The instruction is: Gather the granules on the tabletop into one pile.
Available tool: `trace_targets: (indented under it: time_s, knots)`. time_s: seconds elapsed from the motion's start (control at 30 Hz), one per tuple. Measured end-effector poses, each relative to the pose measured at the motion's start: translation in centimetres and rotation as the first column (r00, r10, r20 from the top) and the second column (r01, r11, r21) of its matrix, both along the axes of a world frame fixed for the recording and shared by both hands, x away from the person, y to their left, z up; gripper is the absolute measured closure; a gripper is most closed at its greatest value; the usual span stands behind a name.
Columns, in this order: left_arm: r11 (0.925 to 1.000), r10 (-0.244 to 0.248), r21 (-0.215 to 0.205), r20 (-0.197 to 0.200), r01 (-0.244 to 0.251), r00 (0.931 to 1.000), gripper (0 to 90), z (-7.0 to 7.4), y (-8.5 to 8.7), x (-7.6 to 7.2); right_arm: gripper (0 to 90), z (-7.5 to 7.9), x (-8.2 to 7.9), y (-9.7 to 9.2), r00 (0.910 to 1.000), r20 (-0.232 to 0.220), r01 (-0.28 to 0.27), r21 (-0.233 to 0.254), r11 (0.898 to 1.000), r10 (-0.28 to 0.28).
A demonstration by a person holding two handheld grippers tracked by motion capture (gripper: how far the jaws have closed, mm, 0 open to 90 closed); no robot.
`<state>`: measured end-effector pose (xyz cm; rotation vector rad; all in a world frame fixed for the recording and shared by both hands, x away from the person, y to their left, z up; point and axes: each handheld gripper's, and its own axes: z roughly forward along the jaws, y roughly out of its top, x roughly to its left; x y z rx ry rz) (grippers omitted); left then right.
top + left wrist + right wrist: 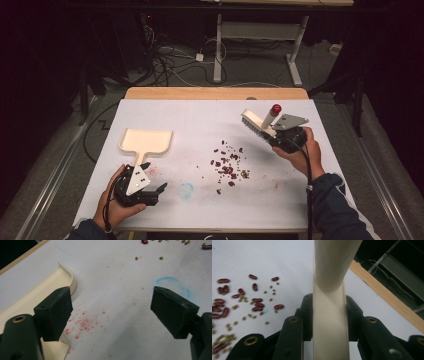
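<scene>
Right gripper has its jaws clamped on the brush, held just right of the bean pile. Left gripper sits wide open, holding nothing, beside the dustpan, which lies well left of the beans with bare table between.

Between my right tongs the brush handle runs off the right gripper view's top edge with its bristles out of frame, while my left jaw covers part of the dustpan, cut by the left gripper view's edge.
</scene>
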<state>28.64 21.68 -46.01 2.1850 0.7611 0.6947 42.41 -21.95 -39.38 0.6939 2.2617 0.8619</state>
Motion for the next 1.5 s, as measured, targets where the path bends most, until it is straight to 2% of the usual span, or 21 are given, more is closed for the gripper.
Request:
trace_targets:
  time_s: [0.27, 0.37, 0.4, 0.57, 0.67, 0.7, 0.77, 0.8, 0.9, 1.0, 1.03, 1.07, 1.13, 1.2, 1.23, 1.3, 1.33, 1.37, 1.43, 1.47, 1.5]
  knots:
    - [1.0000, -0.007, 0.003, -0.004, 0.007, 1.0000, 17.0, 0.0, -0.2, 0.0, 67.7, -1.9, 2.2, 3.7, 1.0000, 0.003, -0.007, -0.092, 0.996, 0.007]
    - [0.9999, -0.009, 0.005, -0.008, 0.009, 0.9999, 17.0, -0.1, -0.1, -0.1, 67.7, -2.6, 2.7, 5.1, 0.9997, -0.016, -0.023, -0.126, 0.992, 0.021]
    - [1.0000, -0.008, 0.005, -0.007, 0.008, 0.9999, 17.0, 0.0, -0.1, -0.1, 67.7, -2.6, 2.7, 5.1, 0.9997, -0.016, -0.023, -0.126, 0.992, 0.021]
    - [0.9999, -0.010, 0.004, -0.009, 0.010, 0.9999, 17.0, 0.0, -0.1, -0.2, 67.8, -3.3, 2.4, 7.4, 0.9974, -0.018, -0.071, -0.172, 0.983, 0.069]
    - [0.9999, -0.014, 0.004, -0.012, 0.015, 0.9998, 17.0, -0.1, -0.1, -0.2, 67.7, -4.0, 1.7, 8.9, 0.9927, -0.014, -0.119, -0.226, 0.967, 0.120]
    - [0.9999, -0.014, 0.002, -0.014, 0.014, 0.9998, 17.0, -0.1, -0.1, -0.2, 67.7, -4.0, 1.7, 8.9, 0.9927, -0.014, -0.119, -0.226, 0.967, 0.120]
    - [0.9999, -0.014, 0.006, -0.016, 0.014, 0.9998, 17.0, -0.1, -0.1, -0.1, 67.6, -4.2, 1.0, 9.3, 0.9870, -0.014, -0.159, -0.238, 0.958, 0.160]
    - [0.9999, -0.015, 0.006, -0.017, 0.015, 0.9997, 17.0, -0.1, -0.1, -0.1, 67.6, -4.3, 0.6, 9.4, 0.9840, -0.021, -0.177, -0.226, 0.958, 0.177]
    - [0.9997, -0.020, 0.016, -0.022, 0.020, 0.9996, 17.0, -0.2, -0.3, -0.1, 67.6, -4.3, -0.5, 9.8, 0.9719, -0.036, -0.234, -0.237, 0.943, 0.233]
    - [0.9996, -0.022, 0.020, -0.024, 0.023, 0.9995, 17.0, -0.2, -0.3, -0.2, 67.6, -4.1, -1.7, 10.0, 0.9563, -0.049, -0.292, -0.225, 0.930, 0.288]
    - [0.9996, -0.022, 0.020, -0.024, 0.023, 0.9995, 17.0, -0.2, -0.3, -0.2, 67.6, -4.1, -1.7, 10.0, 0.9563, -0.049, -0.292, -0.225, 0.930, 0.288]
    - [0.9995, -0.023, 0.021, -0.025, 0.024, 0.9994, 17.0, -0.1, -0.3, -0.2, 67.6, -4.0, -2.5, 9.9, 0.9466, -0.053, -0.322, -0.217, 0.922, 0.318]
    - [0.9995, -0.024, 0.021, -0.026, 0.024, 0.9994, 17.0, -0.1, -0.3, -0.2, 67.6, -3.9, -3.4, 9.7, 0.9345, -0.061, -0.356, -0.200, 0.913, 0.351]
    - [0.9994, -0.026, 0.020, -0.027, 0.027, 0.9993, 17.0, -0.2, -0.3, -0.2, 67.6, -3.8, -4.2, 9.5, 0.9175, -0.063, -0.397, -0.208, 0.894, 0.393]
    - [0.9994, -0.026, 0.022, -0.028, 0.027, 0.9993, 17.0, -0.2, -0.3, -0.2, 67.6, -3.8, -4.2, 9.5, 0.9175, -0.063, -0.397, -0.208, 0.894, 0.393]
    - [0.9993, -0.028, 0.023, -0.027, 0.029, 0.9992, 17.0, -0.2, -0.4, -0.2, 67.5, -3.8, -5.0, 9.3, 0.9105, -0.059, -0.412, -0.217, 0.885, 0.409]
    - [0.9993, -0.029, 0.024, -0.027, 0.030, 0.9992, 17.0, -0.2, -0.4, -0.2, 67.6, -3.8, -5.3, 9.2, 0.9042, -0.065, -0.426, -0.213, 0.879, 0.422]
    - [0.9993, -0.028, 0.023, -0.027, 0.029, 0.9992, 17.0, -0.2, -0.4, -0.3, 67.5, -3.8, -5.7, 9.1, 0.9059, -0.055, -0.422, -0.205, 0.883, 0.420]
    - [0.9992, -0.029, 0.026, -0.027, 0.029, 0.9992, 17.0, -0.2, -0.4, -0.2, 67.6, -3.7, -6.1, 8.8, 0.9011, -0.052, -0.431, -0.213, 0.877, 0.431]
    - [0.9992, -0.029, 0.026, -0.028, 0.030, 0.9992, 17.0, -0.2, -0.4, -0.2, 67.6, -3.6, -6.3, 8.7, 0.9036, -0.046, -0.425, -0.218, 0.879, 0.426]
    - [0.9992, -0.029, 0.027, -0.028, 0.030, 0.9992, 17.0, -0.2, -0.4, -0.2, 67.7, -3.4, -6.3, 8.6, 0.9008, -0.043, -0.430, -0.223, 0.875, 0.432]
